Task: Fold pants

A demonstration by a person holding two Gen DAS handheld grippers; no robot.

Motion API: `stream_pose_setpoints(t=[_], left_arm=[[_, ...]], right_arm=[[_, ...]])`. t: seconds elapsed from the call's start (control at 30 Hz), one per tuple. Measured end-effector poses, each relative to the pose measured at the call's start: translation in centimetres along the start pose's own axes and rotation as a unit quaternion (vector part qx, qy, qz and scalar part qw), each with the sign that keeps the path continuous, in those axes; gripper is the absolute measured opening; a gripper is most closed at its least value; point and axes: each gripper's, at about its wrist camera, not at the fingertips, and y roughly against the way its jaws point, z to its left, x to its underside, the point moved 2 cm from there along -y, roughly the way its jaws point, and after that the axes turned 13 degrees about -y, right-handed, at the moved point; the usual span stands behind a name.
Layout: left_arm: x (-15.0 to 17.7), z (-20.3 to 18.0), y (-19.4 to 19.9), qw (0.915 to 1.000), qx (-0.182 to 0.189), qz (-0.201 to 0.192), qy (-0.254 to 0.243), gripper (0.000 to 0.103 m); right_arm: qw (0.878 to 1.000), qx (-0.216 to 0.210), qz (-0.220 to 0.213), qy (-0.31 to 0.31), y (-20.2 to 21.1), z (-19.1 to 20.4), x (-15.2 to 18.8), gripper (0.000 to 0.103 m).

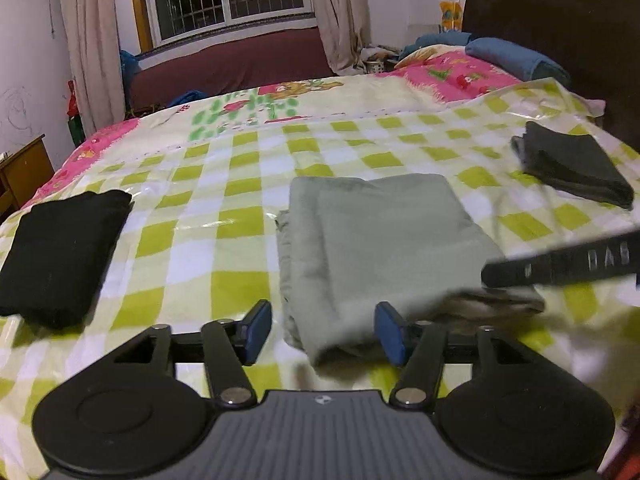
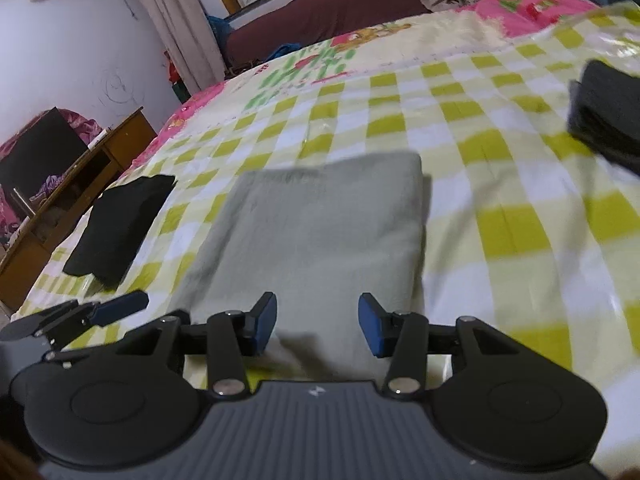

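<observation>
Grey-green pants (image 1: 376,240) lie folded into a rectangle on the green-and-white checked cloth (image 1: 224,216); they also show in the right wrist view (image 2: 320,236). My left gripper (image 1: 324,334) is open, its blue pads either side of the pants' near left corner. My right gripper (image 2: 318,324) is open and empty, just above the near edge of the pants. Its finger crosses the left wrist view at the right (image 1: 560,266). The left gripper's finger shows at the left of the right wrist view (image 2: 120,306).
Folded black pants (image 1: 60,252) lie at the left, also seen in the right wrist view (image 2: 120,224). A folded dark grey garment (image 1: 572,166) lies at the right. A blue pillow (image 1: 516,58) and dark headboard (image 1: 560,28) are behind. A wooden desk (image 2: 76,196) stands left of the bed.
</observation>
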Motion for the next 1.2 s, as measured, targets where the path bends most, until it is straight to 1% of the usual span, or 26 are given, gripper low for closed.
stream_pose_setpoints(t=[0.07, 0.13, 0.23, 0.37, 0.47, 0.73, 0.93, 1.2], left_arm=[[0.6, -0.5, 0.5, 1.0, 0.002, 0.0, 0.006, 0.084], [1.2, -0.9, 0.9, 0.9999, 0.003, 0.004, 0.012, 0.085], [1.9, -1.2, 1.6, 0.9997, 0.001, 0.004, 0.023, 0.093], [2.5, -1.2, 2.2, 0.9994, -0.01, 0.002, 0.032, 0.098], [2.8, -1.2, 2.1, 0.9989, -0.021, 0.01, 0.041, 0.103], [3.3, -1.1, 1.8, 0.9979, -0.043, 0.016, 0.045, 0.103], [3.6, -1.0, 1.5, 0.9972, -0.038, 0.02, 0.061, 0.103], [3.7, -1.1, 1.2, 0.9966, -0.043, 0.029, 0.064, 0.103]], right_arm=[[1.0, 0.001, 0.005, -0.003, 0.6, -0.2, 1.4, 0.047], [1.0, 0.004, 0.008, -0.002, 1.2, -0.1, 2.6, 0.047], [1.0, 0.006, 0.017, 0.002, 1.6, 0.3, 3.9, 0.047], [1.0, 0.006, 0.02, 0.017, 1.9, 1.1, 5.0, 0.047], [0.999, 0.007, 0.02, 0.024, 2.0, 1.6, 5.6, 0.048], [0.999, 0.019, 0.026, 0.018, 1.6, 1.0, 6.1, 0.048], [0.999, 0.023, 0.032, 0.015, 1.3, 0.7, 6.4, 0.048], [0.999, 0.024, 0.035, 0.014, 1.1, 0.5, 6.6, 0.048]])
